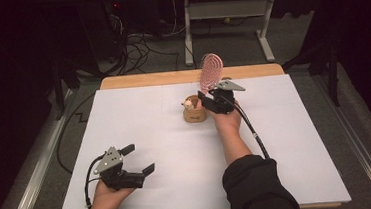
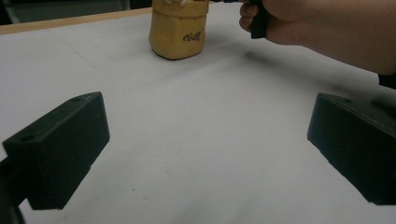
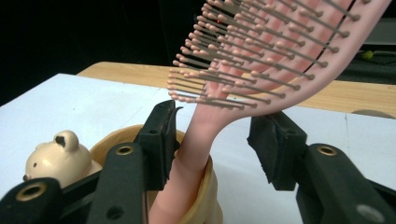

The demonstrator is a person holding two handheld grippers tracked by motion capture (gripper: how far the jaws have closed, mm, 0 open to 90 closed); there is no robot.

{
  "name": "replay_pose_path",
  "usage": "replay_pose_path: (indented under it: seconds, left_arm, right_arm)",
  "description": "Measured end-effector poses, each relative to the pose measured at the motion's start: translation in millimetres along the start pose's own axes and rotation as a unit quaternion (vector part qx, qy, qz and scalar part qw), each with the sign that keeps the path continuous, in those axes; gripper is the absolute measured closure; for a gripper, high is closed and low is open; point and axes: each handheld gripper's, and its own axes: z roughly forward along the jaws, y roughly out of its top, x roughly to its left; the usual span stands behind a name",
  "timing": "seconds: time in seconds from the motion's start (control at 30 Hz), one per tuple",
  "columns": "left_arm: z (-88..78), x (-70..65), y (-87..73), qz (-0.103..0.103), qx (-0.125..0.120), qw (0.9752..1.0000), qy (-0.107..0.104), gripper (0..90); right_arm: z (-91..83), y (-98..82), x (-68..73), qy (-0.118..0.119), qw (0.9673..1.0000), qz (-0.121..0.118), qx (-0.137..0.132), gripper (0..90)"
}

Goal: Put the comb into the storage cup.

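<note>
pink hairbrush (image 3: 261,56) stands handle-down in the tan cup (image 1: 195,114), which has a little bear figure (image 3: 55,156) at its rim and sits mid-table toward the far side. brush head leans up and away above the cup. right gripper (image 3: 215,140) is at the cup with its jaws parted around the handle; left pad looks to touch or nearly touch it, right pad clearly apart, so no pinch now. placing looks basically done, brush seems to rest on the cup by itself. left to do, by my read: back the right gripper off without tipping the brush. left gripper (image 1: 138,160) rests on the white table (image 1: 140,128) near the front edge, jaws spread wide, nothing between them, well apart from the cup.
</note>
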Motion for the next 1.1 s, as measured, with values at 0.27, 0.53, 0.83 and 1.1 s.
replay_pose_path:
  seconds: [0.27,0.53,0.83,1.1]
  left_arm:
    - [1.5,-0.6,0.4,-0.001,-0.001,1.0,0.0,0.0]
    - [2.2,-0.7,0.8,0.0,0.0,1.0,0.001,0.0]
    - [2.0,-0.6,0.5,0.002,0.001,1.0,0.002,0.0]
    - [4.2,0.2,-0.2,0.002,0.015,0.9999,0.005,0.0]
  right_arm:
    - [-3.1,1.7,0.1,0.006,0.9999,0.005,0.009,39.8]
    - [-8.1,5.0,0.7,0.007,0.9999,0.005,0.012,28.8]
    - [-7.3,4.1,-0.9,0.008,0.9998,0.014,0.014,16.7]
    - [-12.8,5.7,-1.7,0.008,0.9998,0.015,0.01,0.8]
